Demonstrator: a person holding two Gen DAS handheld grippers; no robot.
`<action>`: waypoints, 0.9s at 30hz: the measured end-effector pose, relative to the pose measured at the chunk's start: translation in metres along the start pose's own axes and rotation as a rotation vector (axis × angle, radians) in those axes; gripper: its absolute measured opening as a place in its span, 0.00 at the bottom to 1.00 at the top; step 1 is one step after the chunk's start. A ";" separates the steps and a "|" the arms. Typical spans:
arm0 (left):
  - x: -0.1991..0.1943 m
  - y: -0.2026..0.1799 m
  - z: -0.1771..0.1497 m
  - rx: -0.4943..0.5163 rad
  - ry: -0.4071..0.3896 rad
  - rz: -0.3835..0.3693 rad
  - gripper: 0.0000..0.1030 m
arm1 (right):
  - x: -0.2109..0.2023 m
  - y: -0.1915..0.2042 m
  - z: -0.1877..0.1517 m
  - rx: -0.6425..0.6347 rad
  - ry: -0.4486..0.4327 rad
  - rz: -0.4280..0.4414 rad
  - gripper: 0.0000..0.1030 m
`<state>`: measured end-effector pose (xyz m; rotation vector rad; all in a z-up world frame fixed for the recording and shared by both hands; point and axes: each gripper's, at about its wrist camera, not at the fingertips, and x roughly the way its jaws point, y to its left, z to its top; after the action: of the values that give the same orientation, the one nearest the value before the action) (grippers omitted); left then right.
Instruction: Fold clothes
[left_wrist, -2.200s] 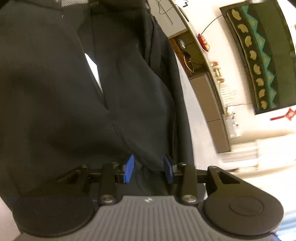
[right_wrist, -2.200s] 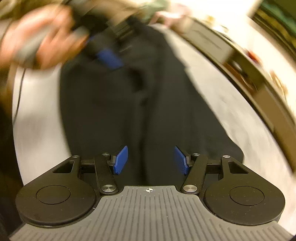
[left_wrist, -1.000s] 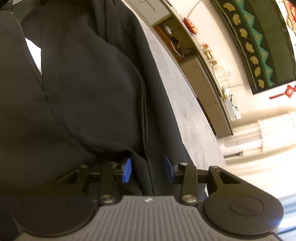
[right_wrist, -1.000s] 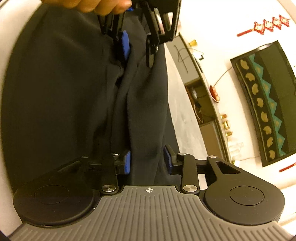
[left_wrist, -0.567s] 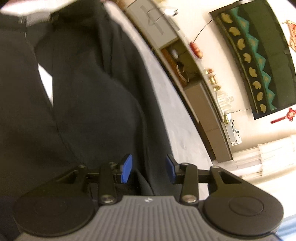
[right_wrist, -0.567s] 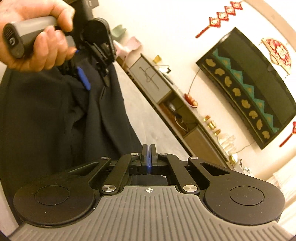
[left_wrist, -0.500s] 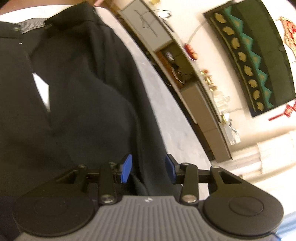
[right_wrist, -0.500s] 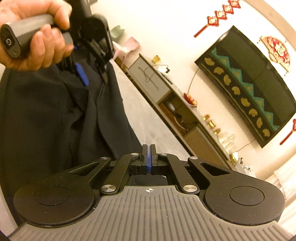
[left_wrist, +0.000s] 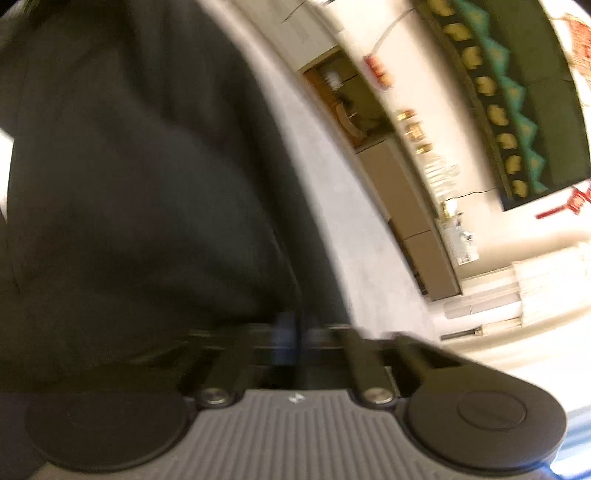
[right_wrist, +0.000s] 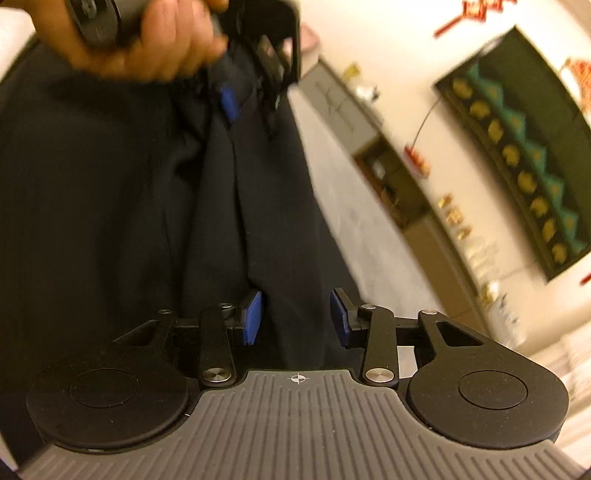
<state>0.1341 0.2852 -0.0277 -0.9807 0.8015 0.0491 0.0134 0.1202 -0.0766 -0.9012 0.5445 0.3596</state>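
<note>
Left gripper (left_wrist: 291, 328) pinches tight on the black garment (right_wrist: 110, 206), spread over the pale surface (right_wrist: 354, 221) toward its left edge, while the right gripper (right_wrist: 295, 317) is opening, astride its fold for the next pinch.

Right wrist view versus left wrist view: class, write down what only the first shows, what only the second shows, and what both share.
Only the right wrist view: a hand holding the left gripper, seen from outside, and the right gripper, jaws opening, with a fold of the dark garment between its pads. Only the left wrist view: the left gripper's own jaws shut together on the garment's edge, though blurred. Both: the garment, the grey surface, the cabinet and the patterned wall hanging.
</note>
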 end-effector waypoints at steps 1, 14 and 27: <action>-0.014 -0.008 0.000 0.020 -0.024 0.000 0.01 | -0.002 -0.005 -0.001 0.030 0.000 0.021 0.00; -0.194 0.087 -0.051 -0.041 -0.158 0.083 0.04 | -0.119 0.044 -0.052 0.090 -0.099 0.175 0.00; -0.132 0.089 -0.049 -0.114 -0.027 0.099 0.49 | -0.118 0.058 -0.096 0.026 0.030 -0.045 0.37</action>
<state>-0.0231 0.3395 -0.0243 -1.0450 0.8289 0.1946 -0.1398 0.0670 -0.0930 -0.8933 0.5545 0.2985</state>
